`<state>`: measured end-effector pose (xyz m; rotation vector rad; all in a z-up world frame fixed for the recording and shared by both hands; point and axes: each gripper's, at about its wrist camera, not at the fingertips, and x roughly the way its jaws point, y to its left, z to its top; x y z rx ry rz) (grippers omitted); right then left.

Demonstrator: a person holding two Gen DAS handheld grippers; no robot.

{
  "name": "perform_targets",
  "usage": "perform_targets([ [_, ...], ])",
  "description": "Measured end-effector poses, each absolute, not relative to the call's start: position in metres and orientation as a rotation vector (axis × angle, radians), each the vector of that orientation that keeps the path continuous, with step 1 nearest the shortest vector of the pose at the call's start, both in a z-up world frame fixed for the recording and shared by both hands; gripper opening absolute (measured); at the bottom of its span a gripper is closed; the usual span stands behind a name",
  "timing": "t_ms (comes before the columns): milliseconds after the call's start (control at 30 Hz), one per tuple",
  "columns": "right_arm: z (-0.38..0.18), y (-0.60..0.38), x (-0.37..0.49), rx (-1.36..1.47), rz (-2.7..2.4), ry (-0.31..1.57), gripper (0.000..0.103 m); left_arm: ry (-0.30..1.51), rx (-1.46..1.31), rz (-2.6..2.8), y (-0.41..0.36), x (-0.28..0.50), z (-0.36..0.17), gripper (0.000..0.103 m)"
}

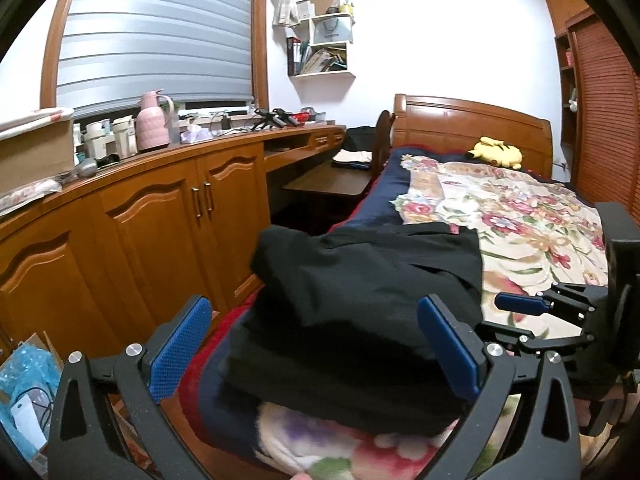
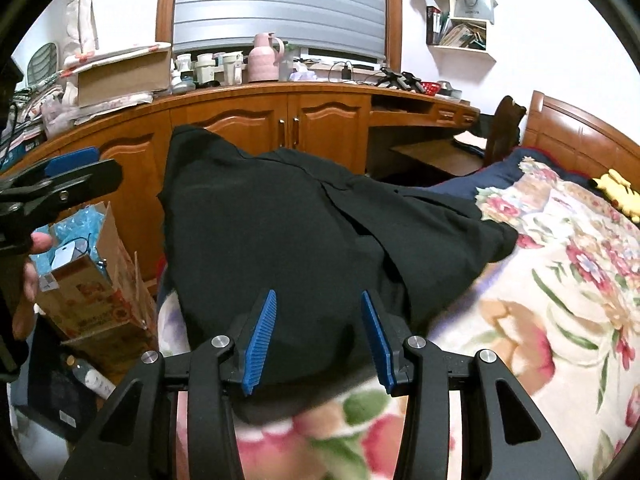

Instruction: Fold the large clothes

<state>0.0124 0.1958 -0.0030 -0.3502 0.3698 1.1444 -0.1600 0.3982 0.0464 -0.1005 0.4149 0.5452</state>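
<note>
The black garment (image 1: 360,292) lies bunched at the bed's (image 1: 520,216) left edge (one part overhangs toward the cabinets (image 1: 168,208)). The left claw (image 1: 316,348) and right claw (image 2: 316,336) are both spread, holding nothing; open blanket (image 2: 560,300) lies to the right.

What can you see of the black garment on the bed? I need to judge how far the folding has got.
The black garment is a large piece of plain, matte dark cloth, bunched in overlapping layers rather than flat. It lies on the floral blanket near the bed's foot and cabinet-side edge. One fold shows as a diagonal seam in the right wrist view. The left gripper and right gripper are both open at its near edge; whether their pads touch it is unclear.
</note>
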Motion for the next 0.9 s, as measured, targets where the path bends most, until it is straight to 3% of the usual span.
perform_targets([
  [167,-0.002,0.171,0.004,-0.334,1.131,0.346,0.046,0.430,-0.089,0.507,0.375,-0.147,0.043,0.103],
  [400,-0.005,0.117,0.002,-0.303,1.069,0.338,0.054,0.433,-0.071,0.421,0.331,-0.122,0.039,0.103],
  [900,-0.008,-0.021,-0.002,-0.193,0.822,0.329,0.082,0.453,-0.057,0.178,0.199,-0.051,0.024,0.103],
])
